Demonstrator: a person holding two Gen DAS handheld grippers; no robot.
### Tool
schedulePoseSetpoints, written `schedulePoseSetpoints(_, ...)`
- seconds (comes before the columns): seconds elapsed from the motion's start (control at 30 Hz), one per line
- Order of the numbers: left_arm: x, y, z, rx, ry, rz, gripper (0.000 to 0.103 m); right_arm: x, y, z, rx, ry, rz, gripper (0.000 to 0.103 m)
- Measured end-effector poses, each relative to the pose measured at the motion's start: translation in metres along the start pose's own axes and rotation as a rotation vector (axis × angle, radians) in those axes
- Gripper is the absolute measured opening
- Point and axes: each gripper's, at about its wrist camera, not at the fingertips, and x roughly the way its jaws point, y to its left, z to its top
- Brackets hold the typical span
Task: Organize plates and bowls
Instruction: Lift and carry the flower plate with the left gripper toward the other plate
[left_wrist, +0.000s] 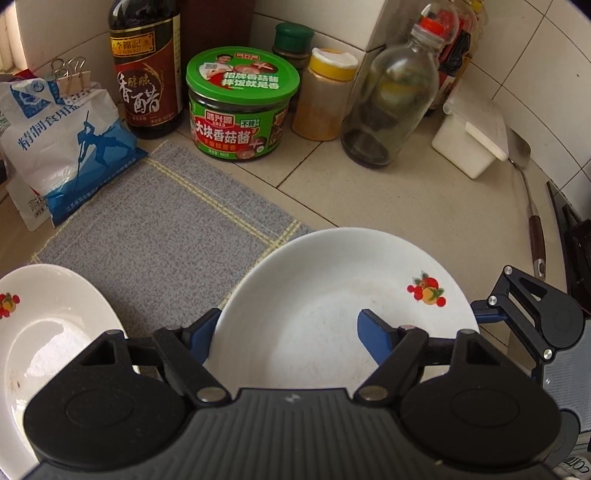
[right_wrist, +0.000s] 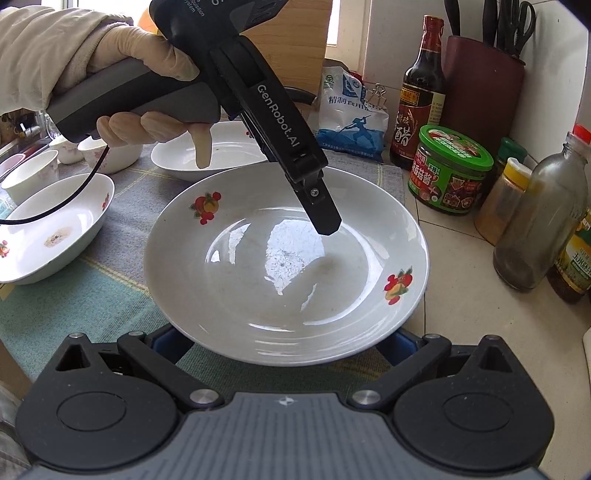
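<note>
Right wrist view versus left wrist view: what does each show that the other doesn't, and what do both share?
Only the right wrist view shows the gloved hand holding the left tool, small cups and a knife block. Only the left wrist view shows a white lidded box and a spatula. Both show the fruit-print plate, green-lidded jar, vinegar bottle and salt bag.

A white deep plate (right_wrist: 284, 273) with small red-and-orange fruit motifs on its rim is sitting upright, partly over a grey cloth and partly over the tiled counter. A second white plate (right_wrist: 210, 151) is lying behind it, and an oval white dish (right_wrist: 51, 236) with a brownish stain inside is resting at the left. Small white bowls (right_wrist: 33, 173) are standing beyond that.
</note>
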Motion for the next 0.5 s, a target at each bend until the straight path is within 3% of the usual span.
schedulePoseSetpoints(0.5,0.024,0.015,0.014,-0.021,-0.009,0.015,0.078,0.02,-0.015,0.007,0.004,0.024,-0.023,0.103)
